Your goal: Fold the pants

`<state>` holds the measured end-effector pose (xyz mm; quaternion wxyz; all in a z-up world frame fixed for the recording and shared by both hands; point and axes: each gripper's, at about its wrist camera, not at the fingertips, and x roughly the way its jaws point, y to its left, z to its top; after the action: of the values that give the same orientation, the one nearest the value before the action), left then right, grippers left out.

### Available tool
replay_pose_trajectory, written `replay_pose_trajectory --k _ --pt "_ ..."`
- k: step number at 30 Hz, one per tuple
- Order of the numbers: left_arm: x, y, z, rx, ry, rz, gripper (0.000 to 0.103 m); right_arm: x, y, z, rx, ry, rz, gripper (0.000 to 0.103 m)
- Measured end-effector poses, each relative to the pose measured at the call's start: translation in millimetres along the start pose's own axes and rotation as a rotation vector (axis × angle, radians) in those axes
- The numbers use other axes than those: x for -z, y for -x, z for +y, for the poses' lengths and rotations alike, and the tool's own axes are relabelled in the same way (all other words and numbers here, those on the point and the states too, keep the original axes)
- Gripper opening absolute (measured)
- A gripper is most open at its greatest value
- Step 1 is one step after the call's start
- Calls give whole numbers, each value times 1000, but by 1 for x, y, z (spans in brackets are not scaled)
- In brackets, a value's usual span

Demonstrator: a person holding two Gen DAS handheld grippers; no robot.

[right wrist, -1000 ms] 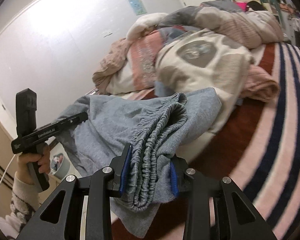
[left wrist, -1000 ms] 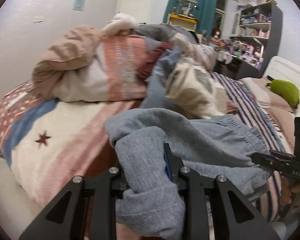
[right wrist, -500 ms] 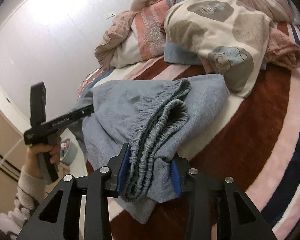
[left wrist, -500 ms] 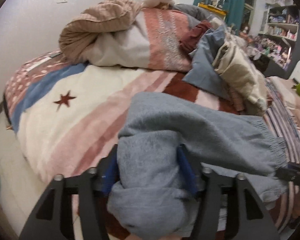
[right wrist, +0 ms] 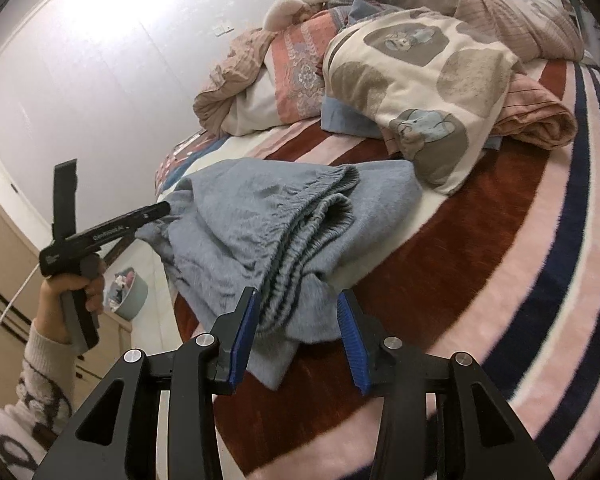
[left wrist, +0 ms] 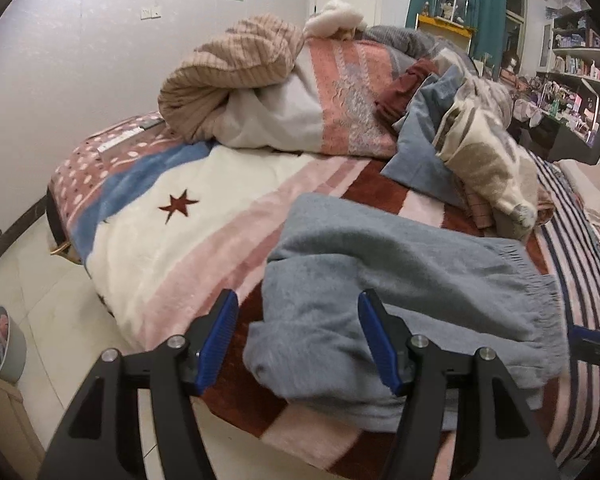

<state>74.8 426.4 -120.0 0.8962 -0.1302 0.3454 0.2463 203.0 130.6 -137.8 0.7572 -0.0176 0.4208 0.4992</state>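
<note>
The grey-blue pants [left wrist: 400, 280] lie folded on the striped bed blanket [left wrist: 180, 248], near its front edge. My left gripper [left wrist: 296, 336] is open, its blue pads either side of the leg end of the pants, not clamping it. In the right wrist view the pants [right wrist: 268, 220] show their elastic waistband [right wrist: 320, 216] folded double. My right gripper [right wrist: 298, 336] is open around the waistband end. The left gripper [right wrist: 156, 211] shows there too, held in a hand at the far end of the pants.
A heap of quilts and clothes [left wrist: 320, 92] fills the back of the bed, with a patterned cream garment [right wrist: 420, 80] beside the pants. A small grey bin [left wrist: 4, 344] stands on the tiled floor at the left. Shelves [left wrist: 576, 64] stand at the far right.
Both grippers have opened and let go of the pants, which have dropped from being held up to lying on the blanket. Both grippers have drawn back slightly.
</note>
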Motion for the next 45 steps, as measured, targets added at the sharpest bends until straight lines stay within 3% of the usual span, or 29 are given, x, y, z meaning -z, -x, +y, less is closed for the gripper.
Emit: replay_pose_trajectory --k 7,15,23,27,29,31,35,45 --pt "3 48 -44 26 -13 -62 65 13 34 1 0 42 -18 43" --pt "13 120 -135 129 -74 -198 78 40 100 12 63 166 -105 58" --pt "30 173 -246 233 -179 -323 90 73 189 -3 203 179 -255 79" --pt "43 189 -290 285 -199 -380 97 96 235 -16 332 156 -339 86" --pt "48 195 -305 302 -198 -396 100 110 258 -20 407 152 -397 96" --pt "53 200 -316 309 -206 -411 100 121 276 -23 451 135 -450 102" --pt "58 205 -324 306 -212 -411 101 133 297 -22 499 108 -509 102" --pt "61 205 -318 294 -210 -415 101 138 307 -12 516 115 -543 102"
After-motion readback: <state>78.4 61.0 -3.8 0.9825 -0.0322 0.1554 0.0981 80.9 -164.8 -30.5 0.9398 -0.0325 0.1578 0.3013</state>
